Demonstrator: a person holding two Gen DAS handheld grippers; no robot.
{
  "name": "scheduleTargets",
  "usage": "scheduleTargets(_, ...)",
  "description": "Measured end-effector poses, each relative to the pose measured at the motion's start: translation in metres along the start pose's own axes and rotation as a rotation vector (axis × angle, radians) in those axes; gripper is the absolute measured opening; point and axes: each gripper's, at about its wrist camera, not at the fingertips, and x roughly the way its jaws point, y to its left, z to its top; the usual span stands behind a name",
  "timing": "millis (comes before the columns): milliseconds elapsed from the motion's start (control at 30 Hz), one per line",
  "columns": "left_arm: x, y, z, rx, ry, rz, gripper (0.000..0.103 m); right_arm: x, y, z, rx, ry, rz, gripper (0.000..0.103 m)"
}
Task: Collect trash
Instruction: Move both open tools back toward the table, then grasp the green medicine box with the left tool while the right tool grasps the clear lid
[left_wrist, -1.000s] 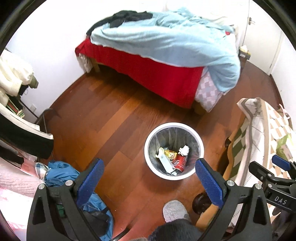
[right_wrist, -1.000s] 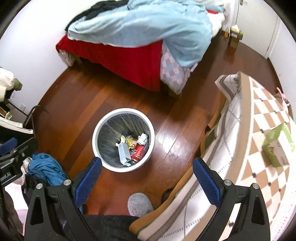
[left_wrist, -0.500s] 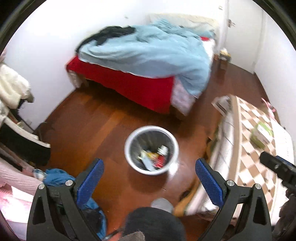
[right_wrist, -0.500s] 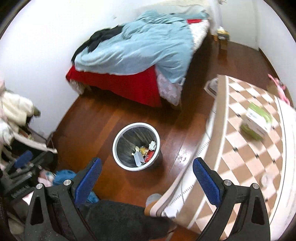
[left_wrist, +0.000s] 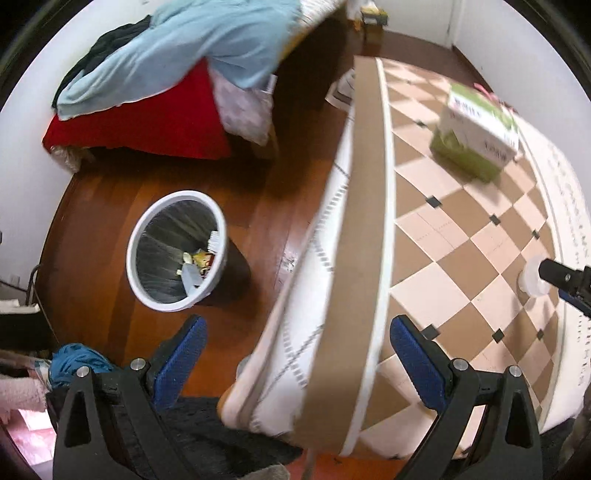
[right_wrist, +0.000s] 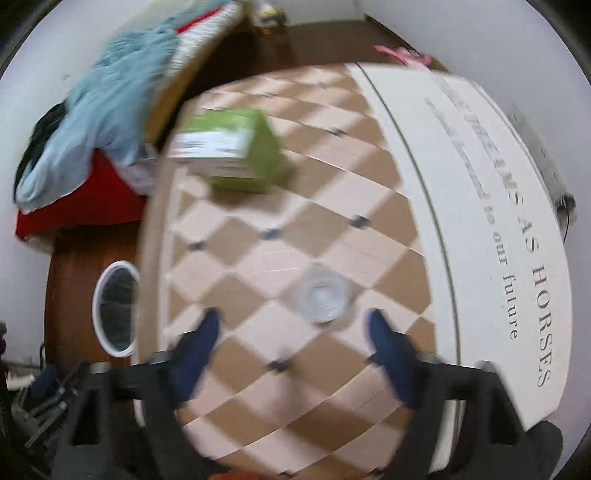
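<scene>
A clear plastic cup (right_wrist: 323, 299) stands upright on the checkered tablecloth (right_wrist: 258, 258); in the left wrist view the cup (left_wrist: 532, 277) is at the far right. My right gripper (right_wrist: 293, 321) points down over the table. Its jaws are closing, the cup sits just ahead between the fingertips, and the pads do not touch it. The white trash bin (left_wrist: 177, 251) stands on the wooden floor left of the table, holding several pieces of trash; the bin (right_wrist: 116, 308) also shows at the left of the right wrist view. My left gripper (left_wrist: 297, 332) hangs open and empty over the table's near edge.
A green and white box (left_wrist: 476, 133) lies on the table's far side, the same box (right_wrist: 229, 151) seen blurred by the right wrist. A bed with a blue duvet (left_wrist: 207, 48) and red sheet stands beyond the bin. Blue cloth (left_wrist: 77, 362) lies on the floor near left.
Both views have swung right from the bin on the floor to the checkered table. The right gripper's jaws have narrowed, and the clear cup now lies in front of them.
</scene>
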Motion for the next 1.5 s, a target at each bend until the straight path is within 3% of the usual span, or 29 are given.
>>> scheduleTargets(233, 0.021, -0.027, 0.004, 0.059, 0.031, 0.014, 0.101, 0.041, -0.010, 0.017, 0.012, 0.052, 0.022, 0.071)
scheduleTargets(367, 0.027, -0.034, 0.006, 0.075, 0.036, 0.017, 0.101, 0.056, -0.006, 0.015, -0.006, 0.072, 0.018, 0.064)
scheduleTargets(400, 0.027, -0.035, 0.006, 0.078, 0.037, 0.018, 0.101, 0.058, -0.006, 0.015, -0.010, 0.072, 0.011, 0.064)
scheduleTargets(467, 0.029, -0.037, 0.007, 0.085, 0.040, 0.018, 0.101, 0.057, -0.003, 0.013, -0.030, 0.059, 0.002, 0.050)
scheduleTargets(567, 0.031, -0.041, 0.008, 0.100, 0.041, 0.020, 0.101, 0.057, -0.002, 0.014, -0.045, 0.054, -0.012, 0.044)
scheduleTargets(800, 0.021, -0.047, 0.016, 0.105, 0.017, -0.009, 0.101, 0.047, -0.006, 0.011, -0.066, 0.036, -0.025, 0.044)
scheduleTargets(1000, -0.005, -0.078, 0.057, 0.182, -0.061, -0.082, 0.103, 0.033, -0.024, 0.025, -0.021, 0.014, -0.009, 0.044)
scheduleTargets(1167, -0.032, -0.106, 0.106, 0.251, -0.129, -0.117, 0.103, 0.027, -0.043, 0.057, 0.044, 0.001, -0.006, 0.044)
scheduleTargets(1267, -0.041, -0.129, 0.136, 0.297, -0.114, -0.170, 0.103, 0.026, -0.056, 0.084, 0.081, -0.004, -0.005, 0.044)
scheduleTargets(1500, -0.020, -0.165, 0.165, 0.436, -0.052, -0.161, 0.103, 0.040, -0.075, 0.128, 0.144, 0.009, -0.037, 0.044)
